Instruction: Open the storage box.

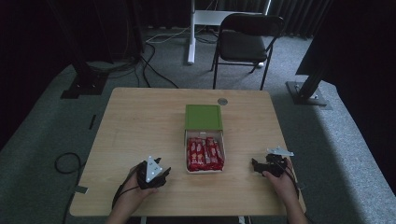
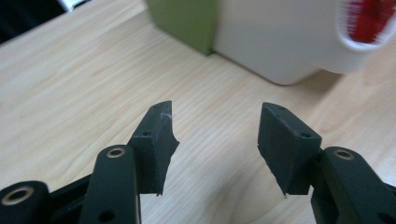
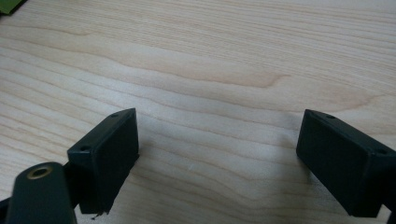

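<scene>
White open tray [image 1: 188, 140] of red snack bars [image 1: 204, 153] lies between both grippers, touching neither.

Left gripper [image 1: 161, 170] (jaws parted, nothing between) is near its left wall; right gripper [image 1: 255, 165] is spread wide, further away. The green cardboard sleeve [image 1: 203, 116] covers the tray's far end on the light wooden table [image 1: 140, 121].

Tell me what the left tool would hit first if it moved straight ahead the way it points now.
Probably the white side wall of the open rectangular box holding red packets; the left tool is open and empty.
</scene>
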A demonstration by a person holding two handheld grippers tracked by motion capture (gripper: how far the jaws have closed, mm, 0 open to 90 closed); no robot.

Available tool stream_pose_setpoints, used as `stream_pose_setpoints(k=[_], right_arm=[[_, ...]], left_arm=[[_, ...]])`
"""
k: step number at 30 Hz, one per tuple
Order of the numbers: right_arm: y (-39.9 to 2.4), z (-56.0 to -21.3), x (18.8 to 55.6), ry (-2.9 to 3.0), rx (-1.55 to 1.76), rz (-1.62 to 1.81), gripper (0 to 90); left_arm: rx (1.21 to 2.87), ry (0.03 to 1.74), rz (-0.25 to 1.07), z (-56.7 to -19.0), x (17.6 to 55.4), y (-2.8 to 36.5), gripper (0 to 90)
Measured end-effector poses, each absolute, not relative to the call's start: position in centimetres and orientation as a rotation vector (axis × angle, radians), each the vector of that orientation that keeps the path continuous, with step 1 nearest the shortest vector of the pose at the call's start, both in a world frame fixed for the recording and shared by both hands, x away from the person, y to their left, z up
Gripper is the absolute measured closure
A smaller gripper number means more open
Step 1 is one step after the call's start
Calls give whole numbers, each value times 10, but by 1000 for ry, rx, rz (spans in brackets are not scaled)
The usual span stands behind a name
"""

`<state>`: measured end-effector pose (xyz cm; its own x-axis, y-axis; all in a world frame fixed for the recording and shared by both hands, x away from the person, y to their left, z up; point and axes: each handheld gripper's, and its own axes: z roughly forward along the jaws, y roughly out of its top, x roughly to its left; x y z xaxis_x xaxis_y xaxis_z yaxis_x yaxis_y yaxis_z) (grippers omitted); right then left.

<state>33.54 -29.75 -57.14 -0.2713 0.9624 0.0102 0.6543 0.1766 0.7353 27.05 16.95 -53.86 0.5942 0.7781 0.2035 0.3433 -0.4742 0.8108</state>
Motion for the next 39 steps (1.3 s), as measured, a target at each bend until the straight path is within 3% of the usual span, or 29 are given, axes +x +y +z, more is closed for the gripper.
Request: stream_pose_setpoints(k=[7,10,15,33,39], right_arm=[[-298,-571,335,1997,1517,883,125],[-298,-571,335,1998,1517,883,126],[-298,-571,335,1997,1517,883,125],[-298,-571,335,1997,1517,883,124],[-298,-571,335,1998,1517,882,124]], left_arm=[[1966,1053,707,-537,279,191,278],[1968,1089,675,-539,282,196,166],[1974,1123,692,-548,285,203,97],[1915,1321,702,-561,298,224,96],[1957,1349,759,-562,301,228,27]])
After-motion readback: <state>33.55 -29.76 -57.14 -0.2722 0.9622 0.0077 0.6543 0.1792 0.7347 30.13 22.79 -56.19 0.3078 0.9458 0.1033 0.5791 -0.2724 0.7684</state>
